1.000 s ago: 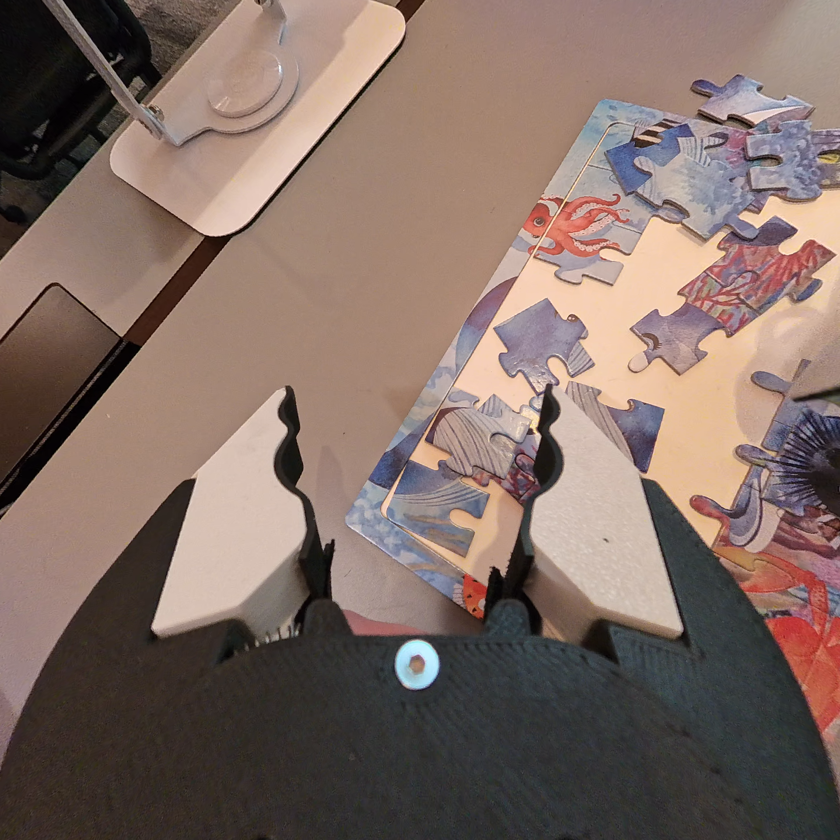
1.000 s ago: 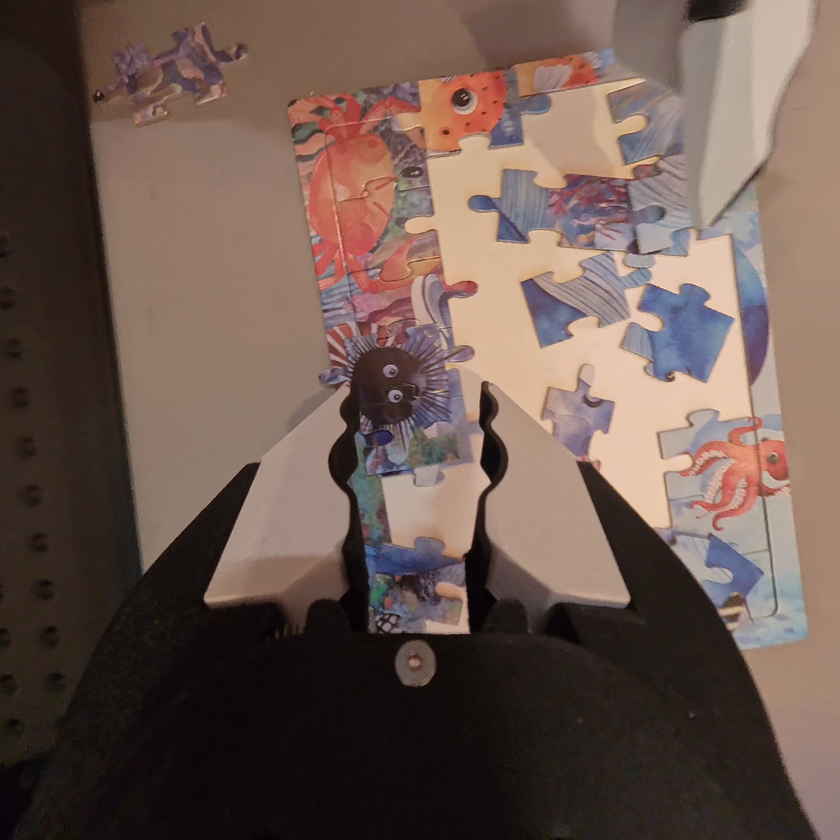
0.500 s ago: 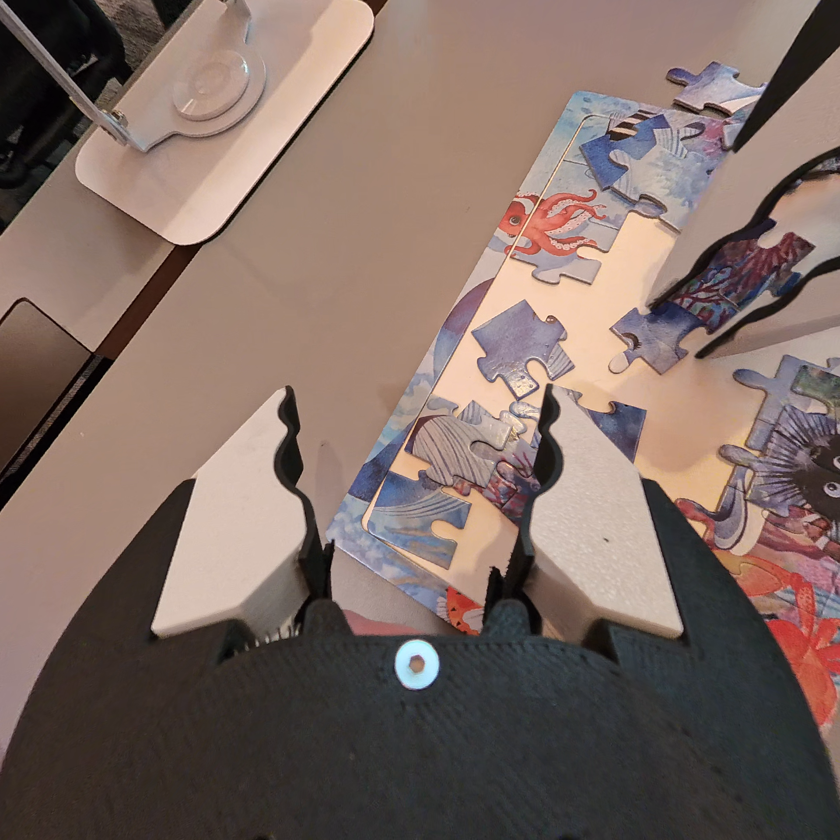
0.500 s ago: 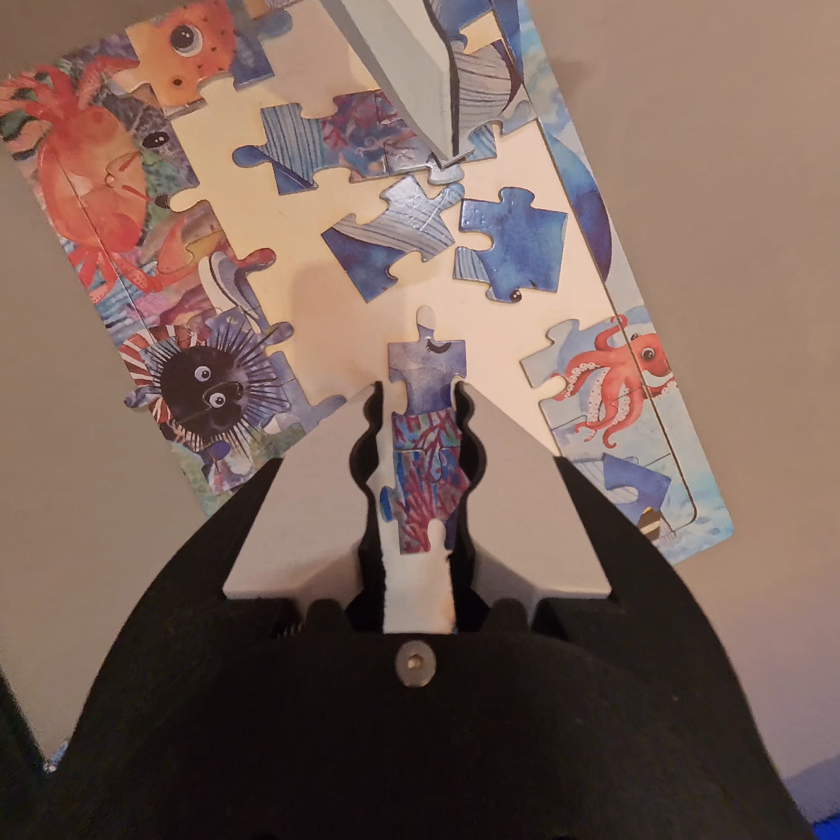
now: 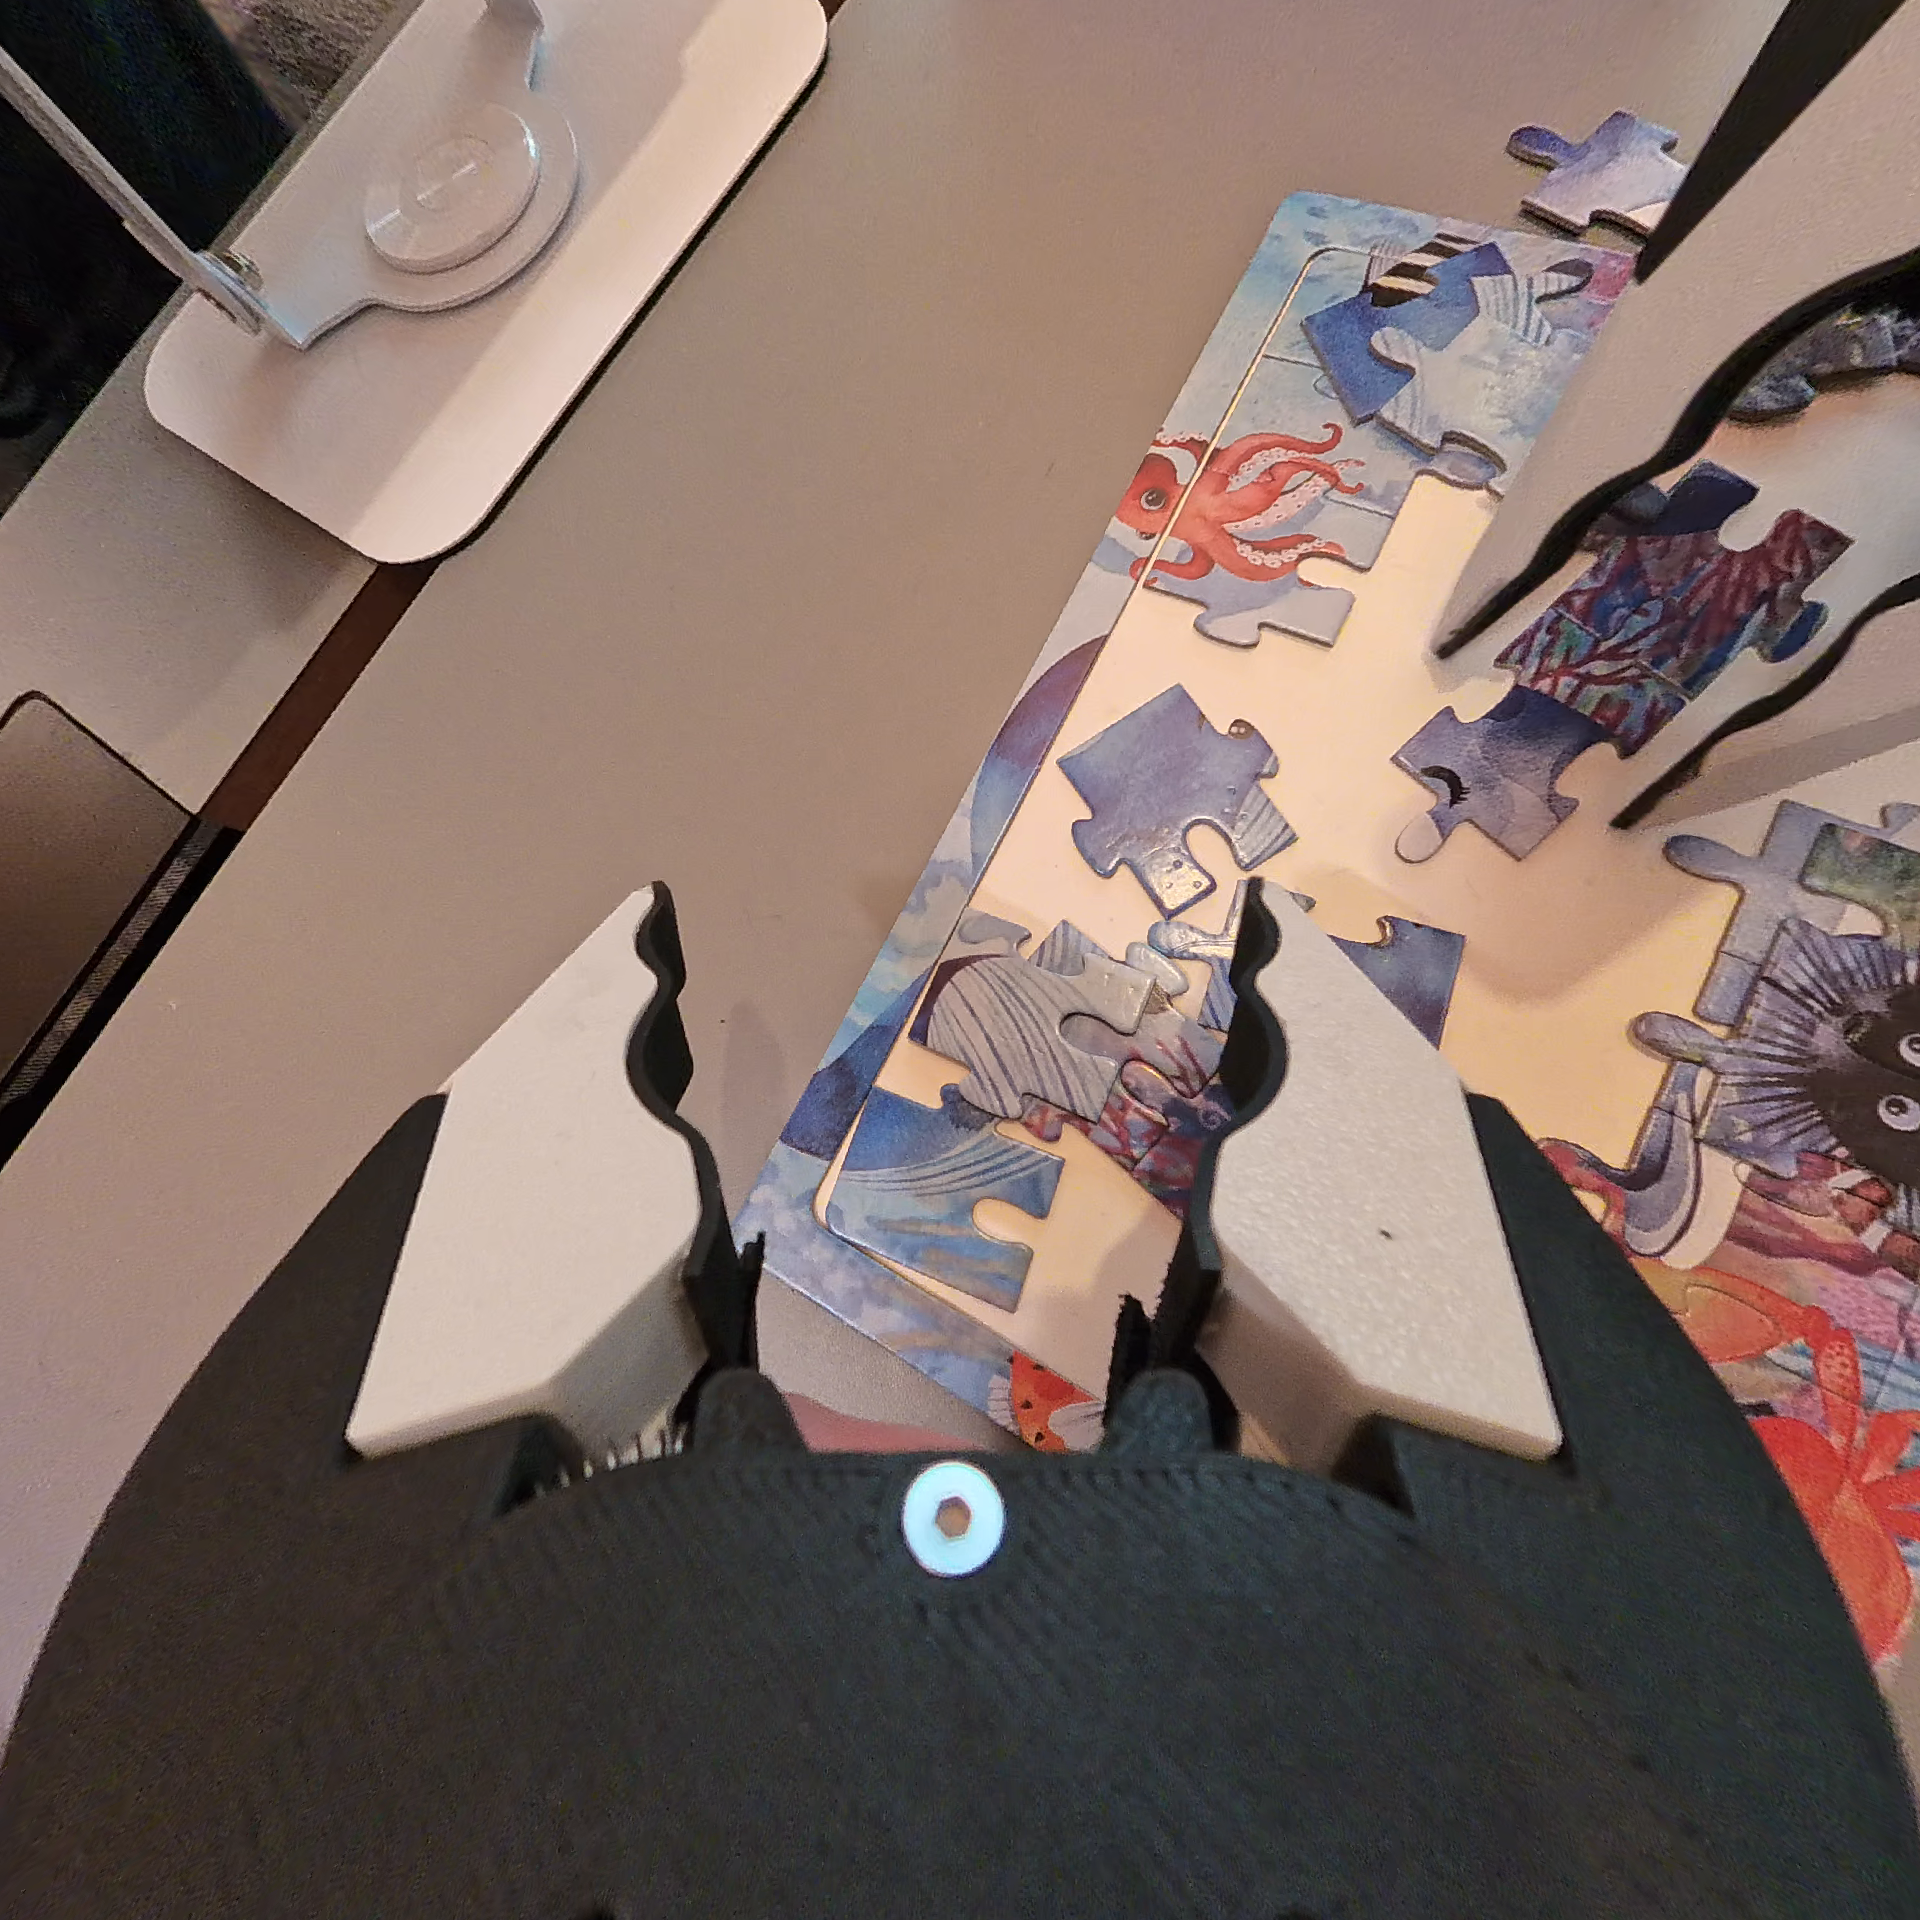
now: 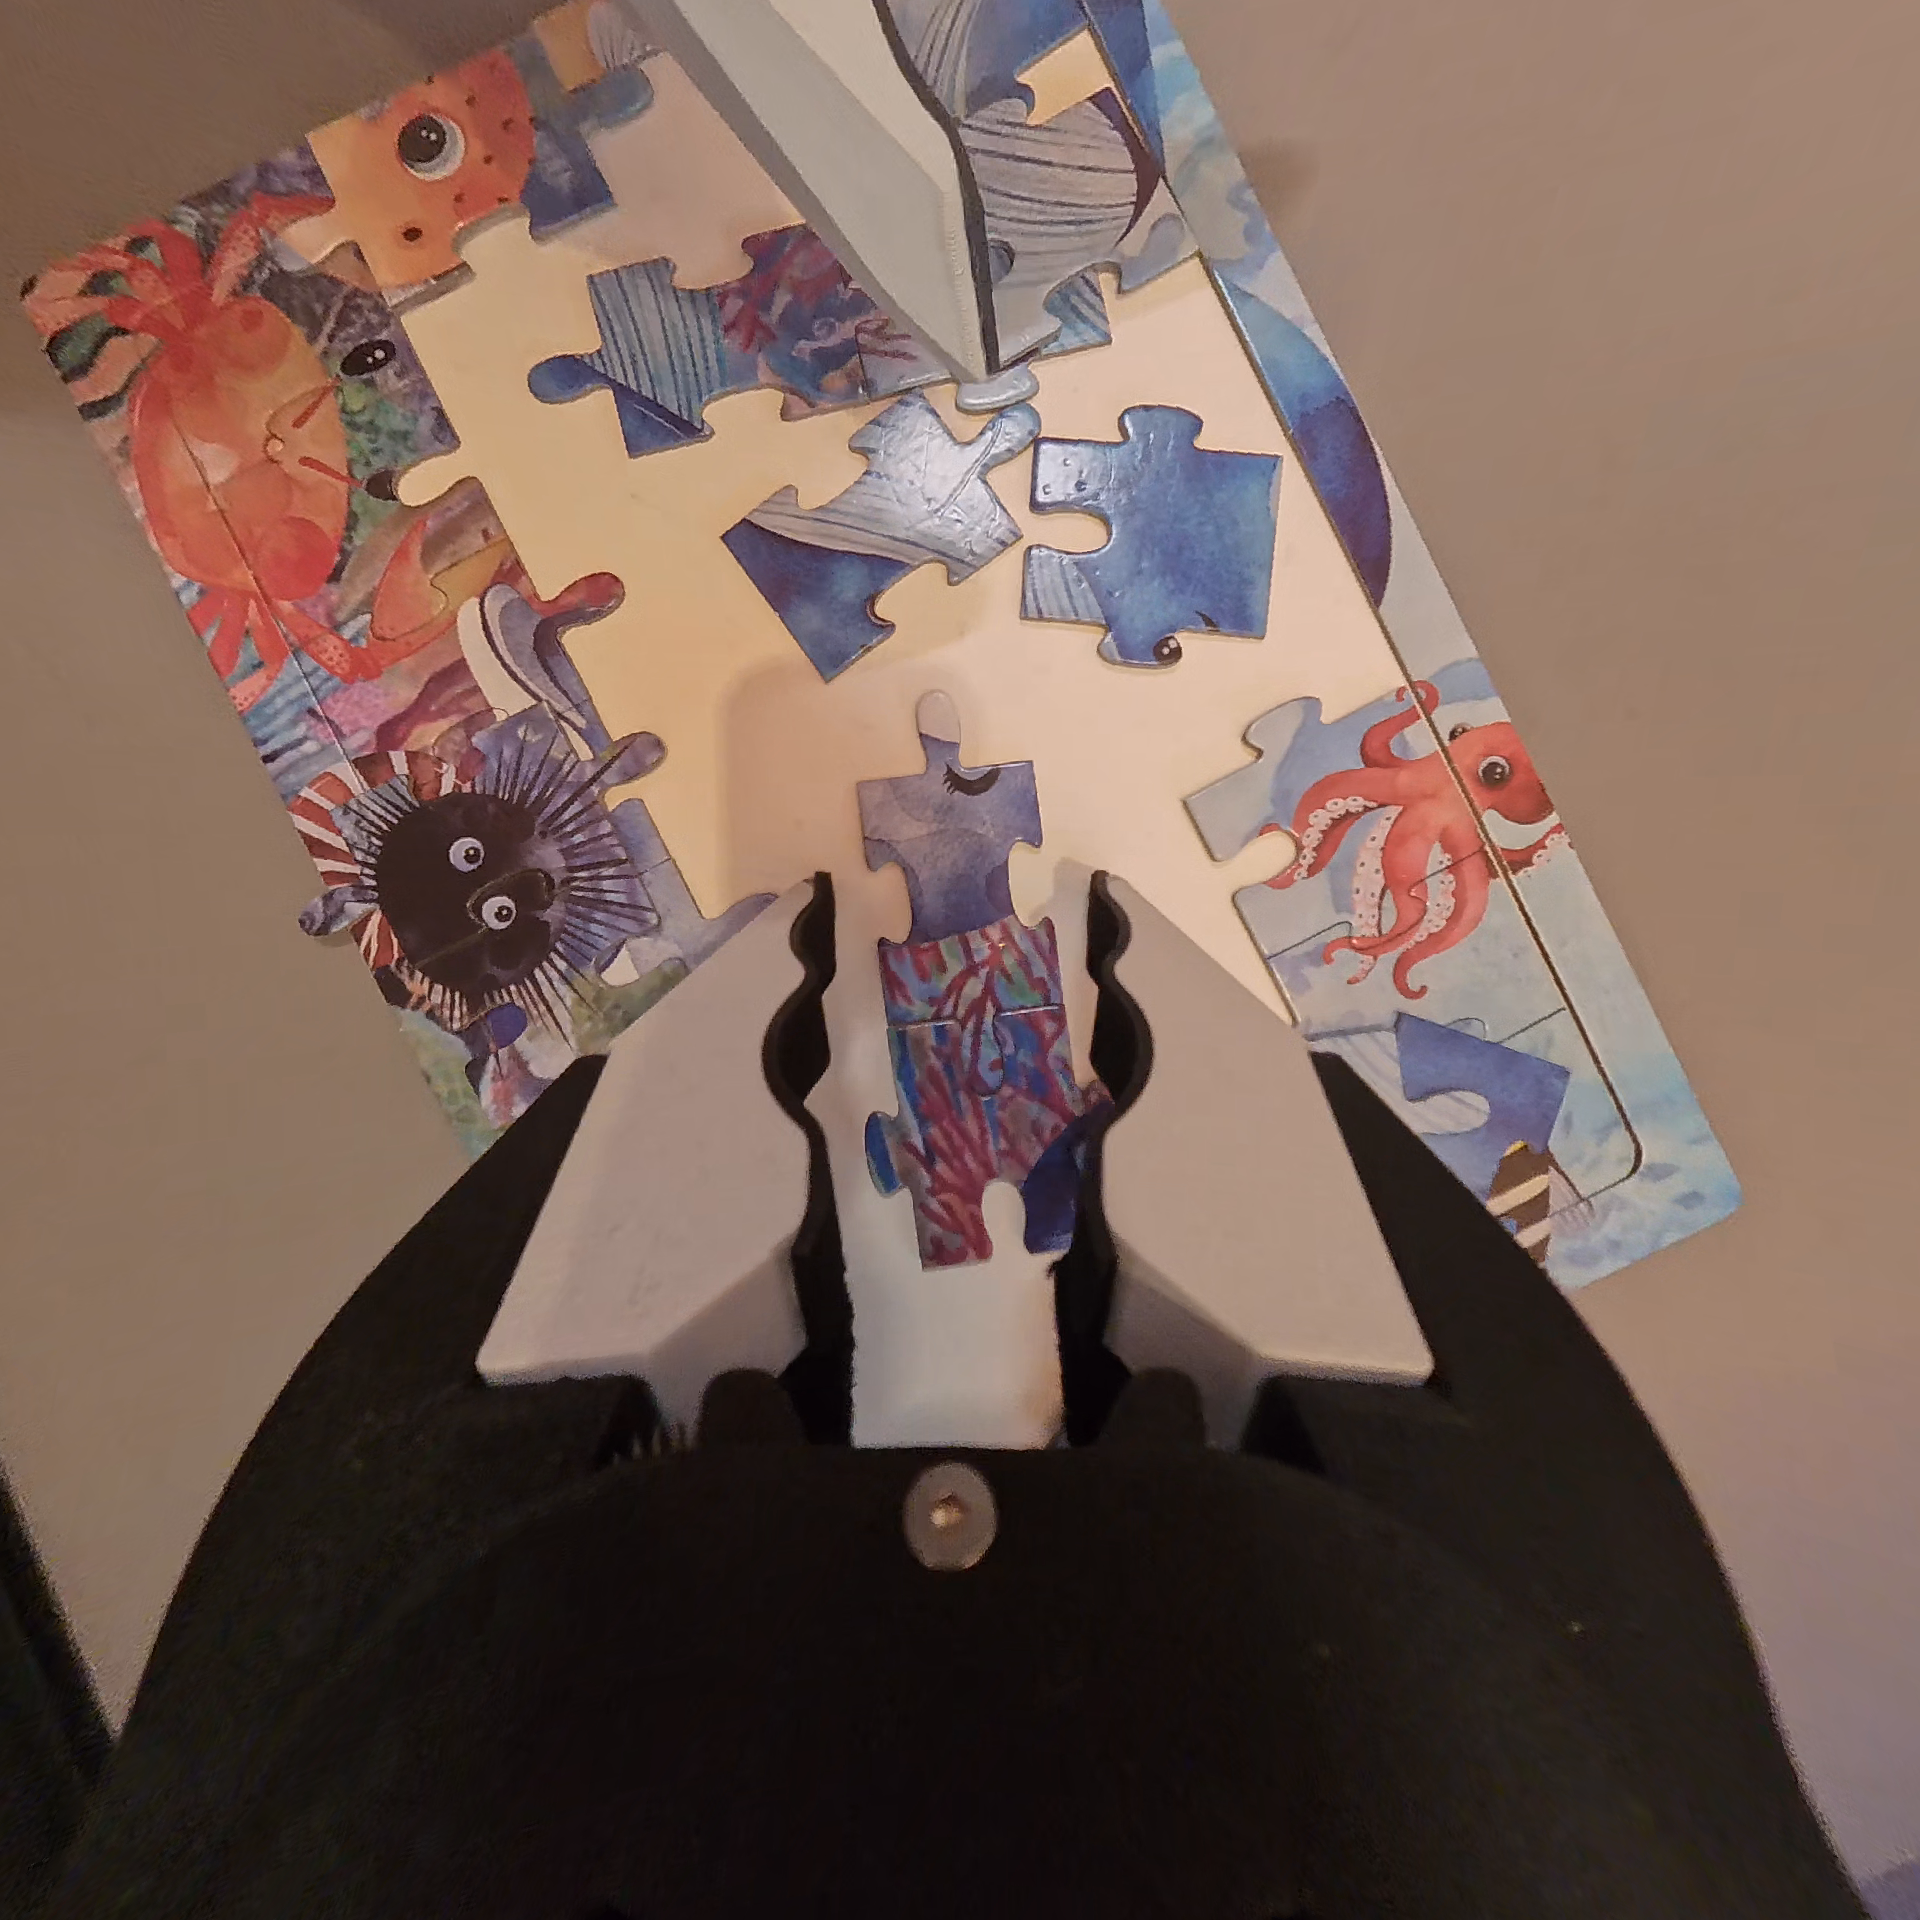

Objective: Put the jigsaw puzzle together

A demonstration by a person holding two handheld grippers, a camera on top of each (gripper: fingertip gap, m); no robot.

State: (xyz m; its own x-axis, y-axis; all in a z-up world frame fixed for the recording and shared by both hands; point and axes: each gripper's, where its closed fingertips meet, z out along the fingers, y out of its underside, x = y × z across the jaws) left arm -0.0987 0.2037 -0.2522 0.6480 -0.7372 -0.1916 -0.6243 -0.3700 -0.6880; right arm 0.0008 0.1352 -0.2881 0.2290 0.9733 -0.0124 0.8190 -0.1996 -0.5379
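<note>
The puzzle tray [image 6: 1039,727] lies on the grey table and is partly filled: crab [image 6: 239,416], sea urchin [image 6: 488,894] and octopus [image 6: 1403,831] are set in. My right gripper [image 6: 958,883] is open low over the tray. Its fingers straddle a joined strip of a purple piece and coral pieces [image 6: 966,987]. The left wrist view shows this strip [image 5: 1662,613] between the right gripper [image 5: 1532,738] fingers. A blue piece [image 6: 1153,530] and a striped piece [image 6: 894,520] lie loose. My left gripper [image 5: 954,904] is open and empty over the tray's near corner [image 5: 831,1226].
A white stand base [image 5: 468,260] sits at the table's far left. One loose piece [image 5: 1600,177] lies off the tray at its far end. A dark panel [image 5: 62,831] is beyond the left table edge. The left gripper's finger [image 6: 862,208] reaches in at the top of the right wrist view.
My right gripper moved from over the sea urchin to the purple and coral strip and now straddles it. My left gripper shifted only slightly and stays open.
</note>
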